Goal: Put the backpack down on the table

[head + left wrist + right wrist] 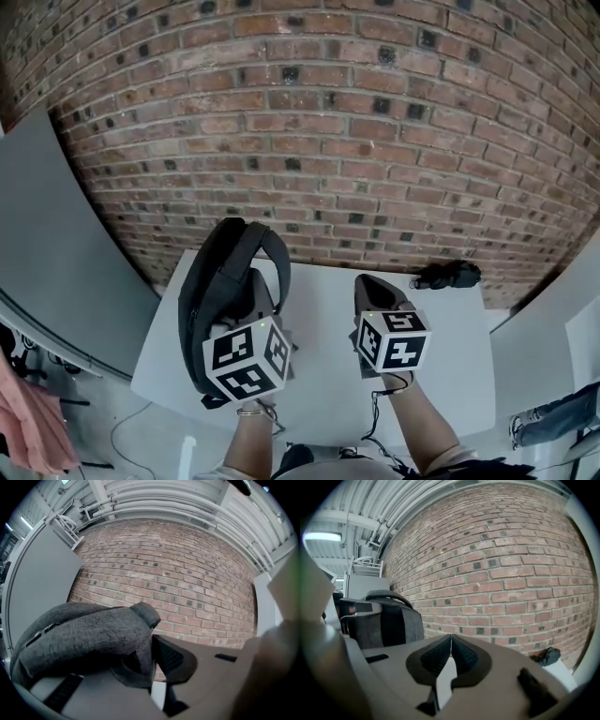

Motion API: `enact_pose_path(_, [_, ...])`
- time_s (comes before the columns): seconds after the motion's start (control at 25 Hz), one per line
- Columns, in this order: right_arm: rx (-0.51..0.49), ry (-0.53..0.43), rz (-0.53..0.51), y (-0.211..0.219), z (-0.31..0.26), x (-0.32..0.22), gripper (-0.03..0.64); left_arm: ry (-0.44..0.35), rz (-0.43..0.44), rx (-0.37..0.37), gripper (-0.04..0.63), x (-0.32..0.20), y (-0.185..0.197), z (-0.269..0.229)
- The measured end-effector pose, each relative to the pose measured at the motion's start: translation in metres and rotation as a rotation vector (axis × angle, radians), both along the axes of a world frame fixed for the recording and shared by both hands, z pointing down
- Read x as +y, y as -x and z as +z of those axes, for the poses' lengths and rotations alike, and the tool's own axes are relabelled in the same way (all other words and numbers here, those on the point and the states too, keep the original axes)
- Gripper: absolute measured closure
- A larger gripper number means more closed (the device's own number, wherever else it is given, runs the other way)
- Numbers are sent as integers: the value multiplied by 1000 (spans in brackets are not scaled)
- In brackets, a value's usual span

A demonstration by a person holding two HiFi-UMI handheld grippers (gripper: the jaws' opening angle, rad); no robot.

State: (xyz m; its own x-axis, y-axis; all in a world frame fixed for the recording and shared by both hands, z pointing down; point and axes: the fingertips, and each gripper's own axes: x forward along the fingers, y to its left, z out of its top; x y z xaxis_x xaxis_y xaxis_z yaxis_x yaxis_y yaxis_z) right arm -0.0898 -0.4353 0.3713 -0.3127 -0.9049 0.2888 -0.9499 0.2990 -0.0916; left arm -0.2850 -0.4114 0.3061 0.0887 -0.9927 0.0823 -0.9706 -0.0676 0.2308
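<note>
Left tongs (pixel 152 637) are pinched narrow on a grey strap (pixel 140 620) of the backpack (pixel 220 300). The bag's bulk sits just left of and ahead of those jaws, upright over the left side of the table (pixel 328 291). I cannot tell whether its base is bearing on the top yet. Right tongs (pixel 451 641) are closed pad to pad with nothing between them and stand well clear, to the bag's right. Risks: the bag is close to the table's left edge, so a release before the base is flat could let it topple off that side. It hangs from one strap only, so the fabric may slide out of the pinch and the bag would drop. Count — one backpack, one table, two tongs, one small dark object (pixel 448 275) ahead-right of the right tongs.
</note>
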Motion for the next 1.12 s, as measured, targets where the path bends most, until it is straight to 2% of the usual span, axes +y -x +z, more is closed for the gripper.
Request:
enact_pose_path(0.56, [-19, 46, 8, -47, 26, 23, 586, 36, 12, -35, 565, 16, -59, 28])
enact_pose_path(1.12, [-32, 71, 32, -95, 44, 40, 586, 90, 38, -39, 565, 26, -120, 60])
